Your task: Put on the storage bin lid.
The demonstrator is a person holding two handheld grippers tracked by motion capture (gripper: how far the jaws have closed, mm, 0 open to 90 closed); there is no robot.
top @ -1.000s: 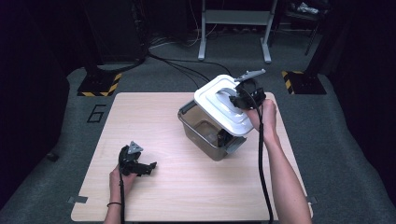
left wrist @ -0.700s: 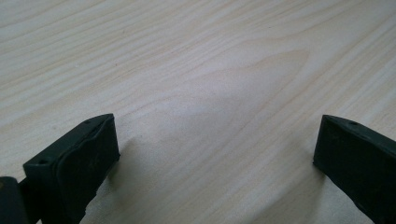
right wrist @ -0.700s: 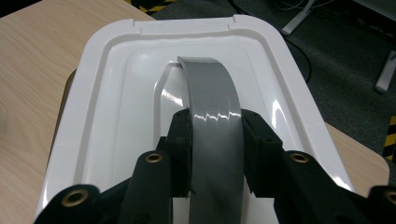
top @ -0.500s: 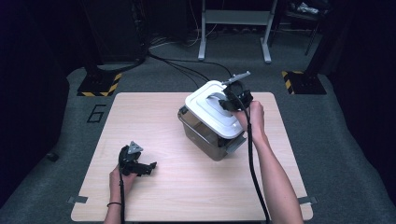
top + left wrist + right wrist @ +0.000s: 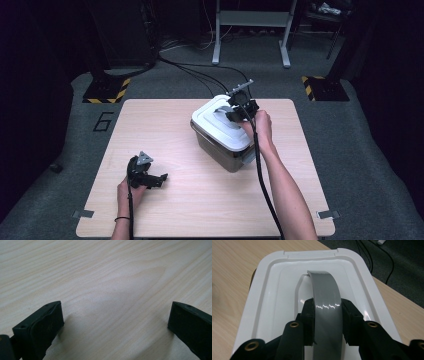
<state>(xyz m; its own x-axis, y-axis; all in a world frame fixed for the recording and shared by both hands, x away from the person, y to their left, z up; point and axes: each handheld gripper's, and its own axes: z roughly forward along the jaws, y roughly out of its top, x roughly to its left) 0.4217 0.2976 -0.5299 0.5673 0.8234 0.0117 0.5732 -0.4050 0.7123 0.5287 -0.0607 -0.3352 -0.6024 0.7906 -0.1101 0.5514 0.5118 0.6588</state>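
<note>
Grey plastic, the arched handle (image 5: 325,307) of the white lid (image 5: 222,125), sits pinched between the pads of the right claw (image 5: 327,322). The lid lies on the grey bin (image 5: 220,147) right of centre in the high view, on the pale wooden bench (image 5: 165,130). The step in hand looks like seating or lifting the lid by its handle; the next move likely calls for a firm, level hold so the lid does not tilt or jam. The left claw (image 5: 115,322), at the lower left of the high view, rests spread over bare wood, holding nothing. The bin's inside is hidden under the lid, and whether the rim is fully seated is hard to tell.
</note>
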